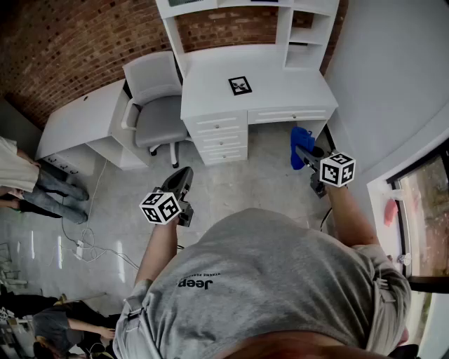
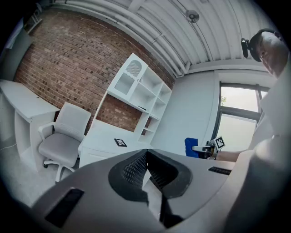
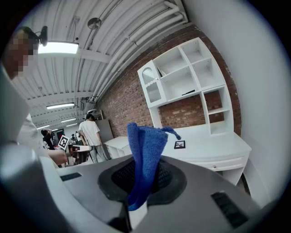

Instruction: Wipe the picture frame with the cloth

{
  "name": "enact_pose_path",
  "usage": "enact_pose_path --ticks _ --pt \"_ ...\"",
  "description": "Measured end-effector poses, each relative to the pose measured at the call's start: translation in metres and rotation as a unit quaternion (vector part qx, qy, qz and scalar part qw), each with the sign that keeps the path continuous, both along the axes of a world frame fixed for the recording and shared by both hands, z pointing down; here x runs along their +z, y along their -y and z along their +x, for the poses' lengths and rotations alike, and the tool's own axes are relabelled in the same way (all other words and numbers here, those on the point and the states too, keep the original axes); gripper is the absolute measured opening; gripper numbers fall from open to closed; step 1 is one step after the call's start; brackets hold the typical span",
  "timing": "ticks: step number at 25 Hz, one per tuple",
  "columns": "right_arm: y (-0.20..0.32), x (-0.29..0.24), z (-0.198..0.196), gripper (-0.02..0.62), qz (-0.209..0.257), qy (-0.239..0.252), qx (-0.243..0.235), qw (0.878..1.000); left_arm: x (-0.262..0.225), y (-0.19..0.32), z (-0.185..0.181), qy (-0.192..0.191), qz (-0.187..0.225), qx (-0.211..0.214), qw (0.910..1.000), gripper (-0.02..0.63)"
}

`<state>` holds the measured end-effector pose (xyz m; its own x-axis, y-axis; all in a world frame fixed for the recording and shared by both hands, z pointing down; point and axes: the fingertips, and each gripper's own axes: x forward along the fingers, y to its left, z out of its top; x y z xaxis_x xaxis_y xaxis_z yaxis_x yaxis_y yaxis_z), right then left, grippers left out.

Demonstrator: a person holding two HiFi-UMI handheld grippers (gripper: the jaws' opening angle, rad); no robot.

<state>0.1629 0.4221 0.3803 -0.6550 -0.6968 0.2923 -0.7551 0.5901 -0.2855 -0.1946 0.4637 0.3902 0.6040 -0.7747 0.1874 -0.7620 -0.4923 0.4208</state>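
Observation:
A small black picture frame (image 1: 240, 85) lies flat on the white desk (image 1: 280, 87), also seen far off as the frame (image 2: 120, 142) in the left gripper view and the frame (image 3: 179, 144) in the right gripper view. My right gripper (image 1: 303, 151) is shut on a folded blue cloth (image 3: 144, 157), which stands up out of the jaws; the cloth (image 1: 301, 142) hangs over the floor in front of the desk's right end. My left gripper (image 1: 184, 177) is shut with nothing in it, held above the floor left of the drawers.
A grey office chair (image 1: 156, 112) stands left of the desk, beside a second white table (image 1: 77, 119). White shelves (image 1: 245, 14) rise behind the desk against the brick wall. People (image 1: 31, 184) stand at the far left. Cables (image 1: 91, 242) lie on the floor.

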Motion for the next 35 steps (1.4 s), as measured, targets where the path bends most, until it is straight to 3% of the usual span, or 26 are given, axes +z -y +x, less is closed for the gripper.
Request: enact_pose_path --ticks 19,35 --pt "0.021 -0.003 0.024 0.052 0.006 0.013 -0.017 1.0 -0.002 0.023 0.032 0.007 0.004 0.002 1.0 0.018" --pt "0.047 0.008 0.121 0.054 0.002 0.008 -0.064 0.998 -0.003 0.052 0.152 0.012 0.005 -0.005 0.9999 0.018"
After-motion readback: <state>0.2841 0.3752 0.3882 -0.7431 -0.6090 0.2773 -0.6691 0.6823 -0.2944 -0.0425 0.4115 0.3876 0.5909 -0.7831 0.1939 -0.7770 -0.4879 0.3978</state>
